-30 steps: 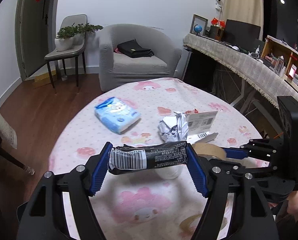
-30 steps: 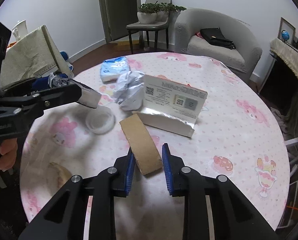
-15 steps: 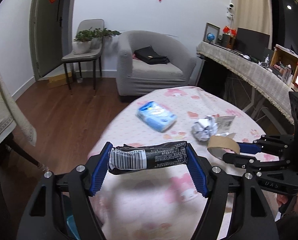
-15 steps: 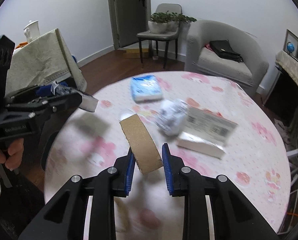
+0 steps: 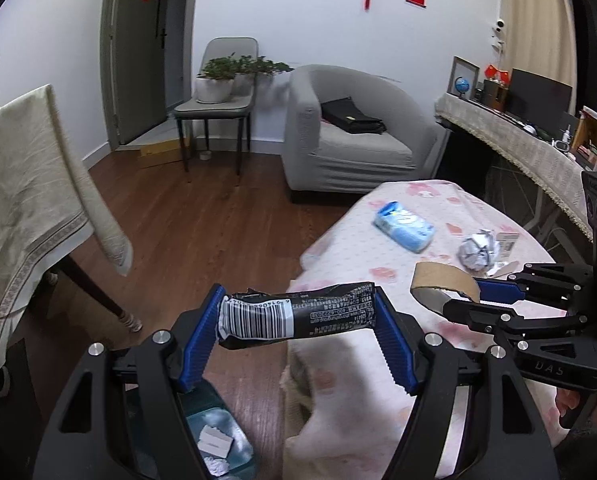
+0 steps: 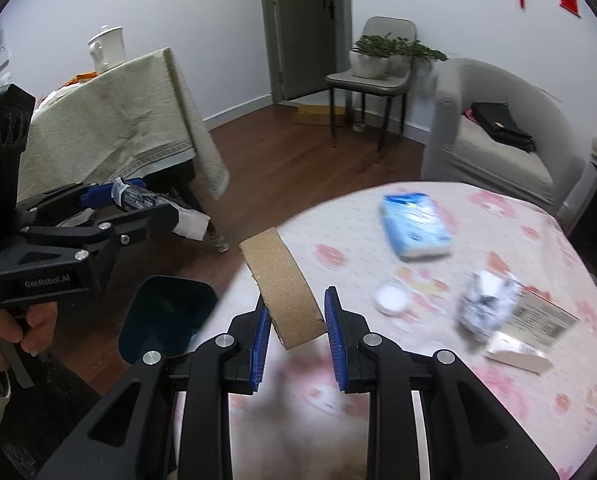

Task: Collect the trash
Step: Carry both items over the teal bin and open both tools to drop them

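Two grippers, each gripping one item: wrapper (image 5: 298,316), seemingly cardboard ring (image 6: 286,292).

— Where is there room to pass?

— Left of the round table (image 5: 378,364), over bare wood floor (image 5: 202,232); the teal bin (image 6: 166,316) stands open there, low and near, just beside the table edge.

— What blocks the way?

— Far left, the draped side table (image 6: 110,128) (its cloth corner hangs out over the floor) and its dark leg (image 5: 94,292). On the round table, a tissue pack (image 6: 414,226), a small white lid (image 6: 392,299), crumpled foil (image 6: 486,306) and a card box (image 6: 530,334) crowd the right half.
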A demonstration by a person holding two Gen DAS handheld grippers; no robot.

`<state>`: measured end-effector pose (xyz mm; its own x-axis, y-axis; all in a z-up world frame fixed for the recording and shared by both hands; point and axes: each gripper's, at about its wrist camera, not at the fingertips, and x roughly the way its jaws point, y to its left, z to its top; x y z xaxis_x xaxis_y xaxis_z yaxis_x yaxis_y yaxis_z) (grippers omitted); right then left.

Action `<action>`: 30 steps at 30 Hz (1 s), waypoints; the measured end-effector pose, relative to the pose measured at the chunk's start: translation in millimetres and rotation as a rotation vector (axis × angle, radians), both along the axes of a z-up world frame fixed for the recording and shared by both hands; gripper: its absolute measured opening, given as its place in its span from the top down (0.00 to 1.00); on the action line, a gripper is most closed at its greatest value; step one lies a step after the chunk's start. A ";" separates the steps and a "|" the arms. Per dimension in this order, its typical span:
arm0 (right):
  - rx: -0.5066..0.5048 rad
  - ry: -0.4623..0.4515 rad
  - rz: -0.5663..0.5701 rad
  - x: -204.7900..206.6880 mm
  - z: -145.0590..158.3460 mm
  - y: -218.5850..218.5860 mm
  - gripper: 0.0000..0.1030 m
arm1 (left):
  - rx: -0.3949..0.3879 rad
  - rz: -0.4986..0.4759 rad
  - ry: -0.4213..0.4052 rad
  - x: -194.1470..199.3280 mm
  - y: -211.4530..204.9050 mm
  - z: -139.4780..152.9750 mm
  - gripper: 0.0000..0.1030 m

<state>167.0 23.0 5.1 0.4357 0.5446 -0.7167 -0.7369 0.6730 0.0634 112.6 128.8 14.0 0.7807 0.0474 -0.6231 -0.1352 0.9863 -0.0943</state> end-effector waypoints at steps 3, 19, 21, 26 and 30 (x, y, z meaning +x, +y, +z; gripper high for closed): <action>0.005 0.001 0.035 -5.7 0.9 20.9 0.74 | -0.003 0.019 0.006 -7.5 16.1 -3.4 0.28; -0.007 0.066 0.129 -19.6 -20.2 108.2 0.74 | -0.002 0.120 0.160 -32.9 92.3 -70.8 0.28; -0.016 0.075 0.136 -20.4 -24.9 117.9 0.74 | -0.002 0.123 0.184 -35.9 100.2 -80.6 0.28; -0.027 0.099 0.155 -24.0 -35.8 141.2 0.74 | -0.001 0.135 0.241 -45.0 116.1 -105.6 0.28; -0.063 0.131 0.169 -27.8 -50.8 160.1 0.74 | -0.017 0.152 0.299 -55.1 130.5 -130.1 0.28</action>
<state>139.2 183.1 -45.7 0.2429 0.5544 -0.7960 -0.8276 0.5465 0.1281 57.5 259.3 -116.1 0.5482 0.1367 -0.8251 -0.3048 0.9514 -0.0448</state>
